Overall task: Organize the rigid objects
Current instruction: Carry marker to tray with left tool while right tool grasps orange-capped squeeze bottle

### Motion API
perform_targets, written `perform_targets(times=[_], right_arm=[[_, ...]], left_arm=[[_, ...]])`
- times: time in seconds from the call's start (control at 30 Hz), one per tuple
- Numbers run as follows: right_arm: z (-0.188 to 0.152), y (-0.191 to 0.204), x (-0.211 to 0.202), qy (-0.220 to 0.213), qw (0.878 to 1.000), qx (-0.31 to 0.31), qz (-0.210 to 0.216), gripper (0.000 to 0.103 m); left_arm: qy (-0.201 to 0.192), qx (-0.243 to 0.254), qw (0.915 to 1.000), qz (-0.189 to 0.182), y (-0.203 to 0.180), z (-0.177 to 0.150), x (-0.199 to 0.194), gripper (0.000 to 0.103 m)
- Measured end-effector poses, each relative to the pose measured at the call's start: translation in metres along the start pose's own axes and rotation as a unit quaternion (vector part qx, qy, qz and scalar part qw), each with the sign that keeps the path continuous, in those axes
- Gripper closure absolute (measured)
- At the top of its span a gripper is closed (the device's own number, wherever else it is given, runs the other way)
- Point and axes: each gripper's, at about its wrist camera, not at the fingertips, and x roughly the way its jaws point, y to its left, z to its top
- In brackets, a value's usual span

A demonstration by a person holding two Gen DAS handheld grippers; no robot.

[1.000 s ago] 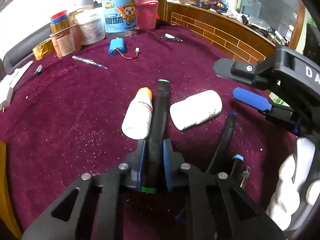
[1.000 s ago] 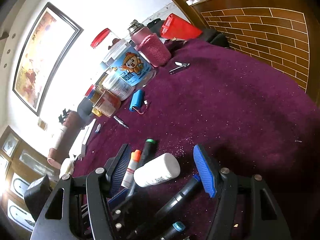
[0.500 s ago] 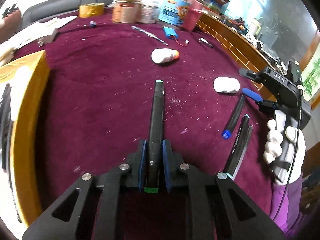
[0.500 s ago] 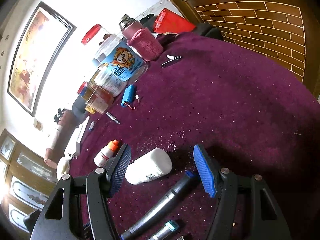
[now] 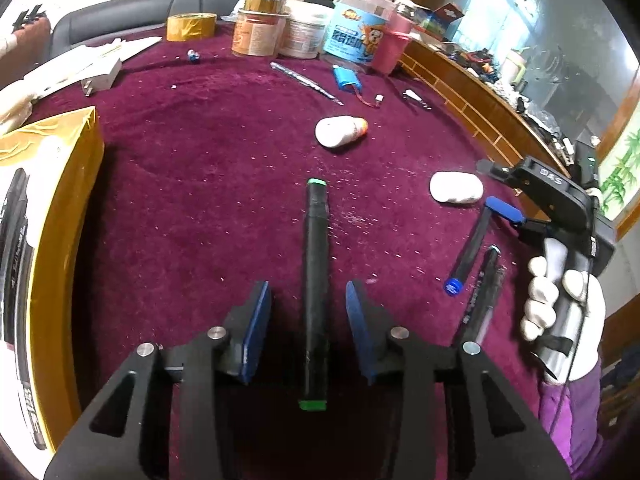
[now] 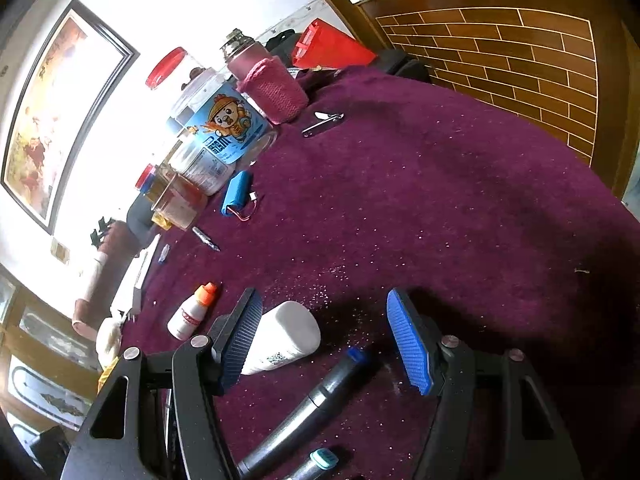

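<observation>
Left wrist: left gripper (image 5: 308, 304) released, green-capped marker (image 5: 315, 280) lying between (untouched); right gripper (image 6: 324, 340) released.

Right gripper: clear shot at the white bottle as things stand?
Probably yes. The right gripper is open, and the white bottle lies on the cloth just inside its left finger. The blue-tipped marker lies beside it, close enough to get caught too.

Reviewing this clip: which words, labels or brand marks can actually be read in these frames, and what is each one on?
"DAS": on the black body of the right gripper, seen from the left wrist.
Blue jar: cartoon mascot and large characters, too distorted to read.
White bottle: small print, too small.
Yellow-edged box: side lettering, blurred.
</observation>
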Motion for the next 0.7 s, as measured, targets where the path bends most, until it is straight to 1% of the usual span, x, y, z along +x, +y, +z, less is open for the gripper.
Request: perform_targets(times=[0.1,0.17,0.2,0.23,0.27,0.33,0.47,0.5,0.57,0.7], right_arm=[[0.000,0.001,0.001,0.003,1.000,-0.001,0.002,0.043],[0.000,0.001,0.001,0.004,1.000,-0.001,0.002,0.043],[0.000,0.001,0.001,0.003,1.000,-0.002,0.001,0.043],[0.000,0.001,0.002,0.003,1.000,-0.002,0.000,0.043],[0.000,0.001,0.002,0.002,1.000,-0.003,-0.002,0.043],[0.000,0.001,0.003,0.001,1.000,-0.005,-0.007,0.043],[-0.001,0.002,0.003,-0.002,1.000,-0.015,-0.017,0.043],[-0.001,0.003,0.004,-0.003,1.000,-0.019,-0.019,0.043],[-0.002,0.004,0.004,-0.004,0.999,-0.025,-0.021,0.043],[-0.004,0.007,0.005,-0.003,0.999,-0.037,-0.020,0.043]], left_arm=[[-0.002,0.011,0.9998,0.018,-0.002,0.007,0.008,0.067],[-0.004,0.038,0.9981,0.047,-0.011,0.011,0.018,0.067],[-0.007,0.055,0.9964,0.065,-0.017,0.011,0.021,0.073],[-0.009,0.079,0.9929,0.089,-0.026,0.010,0.024,0.079],[-0.011,0.090,0.9914,0.094,-0.029,0.008,0.025,0.092],[-0.010,0.093,0.9922,0.082,-0.032,0.006,0.023,0.092],[-0.017,0.056,0.9974,0.041,-0.015,0.005,0.009,0.091],[-0.025,0.038,0.9988,0.018,-0.008,0.004,-0.001,0.091],[-0.041,0.019,0.9990,-0.007,0.000,0.002,-0.017,0.091],[-0.076,-0.010,0.9963,-0.037,0.016,-0.008,-0.054,0.091]])
